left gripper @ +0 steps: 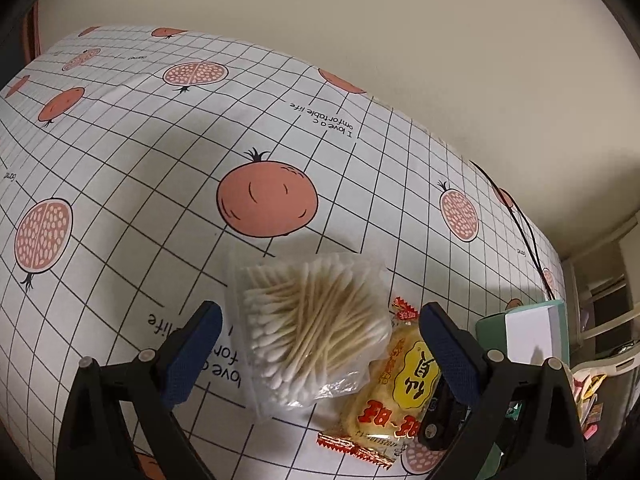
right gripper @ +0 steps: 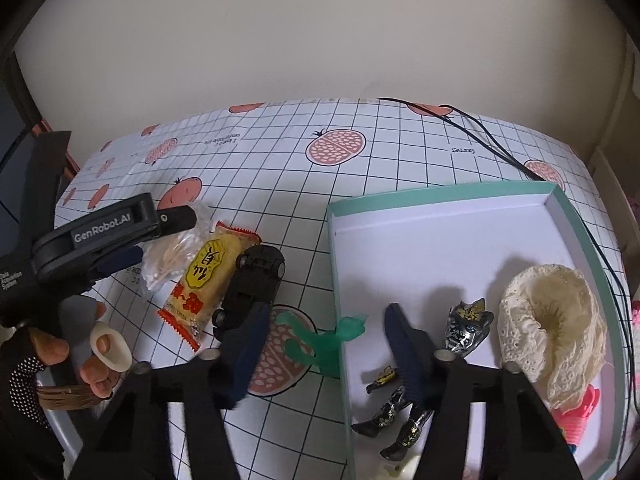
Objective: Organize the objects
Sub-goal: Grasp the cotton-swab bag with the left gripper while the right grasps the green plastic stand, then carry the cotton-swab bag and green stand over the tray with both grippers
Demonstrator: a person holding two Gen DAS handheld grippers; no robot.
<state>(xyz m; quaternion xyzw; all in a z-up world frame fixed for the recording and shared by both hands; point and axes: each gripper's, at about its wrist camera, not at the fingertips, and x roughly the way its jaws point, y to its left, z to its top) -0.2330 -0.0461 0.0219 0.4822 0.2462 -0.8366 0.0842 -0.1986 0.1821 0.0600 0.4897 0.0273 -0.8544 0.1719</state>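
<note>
Fingers (right gripper: 100, 364) of a hand in a dotted black glove were seen at the lower left of the right wrist view, wrapped round the handle of the left gripper (left gripper: 320, 320), which was reached in low over the table from the left. The right gripper (right gripper: 328, 320) was held above the near left wall of a teal-rimmed box (right gripper: 440, 196), pointed forward and slightly down.

The table was covered by a white grid-patterned cloth (left gripper: 160, 184) printed with pomegranates, and a plain cream wall (left gripper: 400, 20) stood behind it. Black cables (right gripper: 480, 136) were trailed across the far right corner.

The left gripper's jaws were spread wide on either side of a clear bag of cotton swabs (left gripper: 312, 320), with no contact made. A yellow snack packet (left gripper: 396, 392) lay just beside the bag, and a black toy car (right gripper: 252, 284) just beyond that. The right gripper was likewise wide open and empty; a green translucent figure (right gripper: 328, 340) was leaned against the box wall between its fingers. Inside the box lay a lace cloth (right gripper: 552, 320) and dark figure parts (right gripper: 468, 328).
</note>
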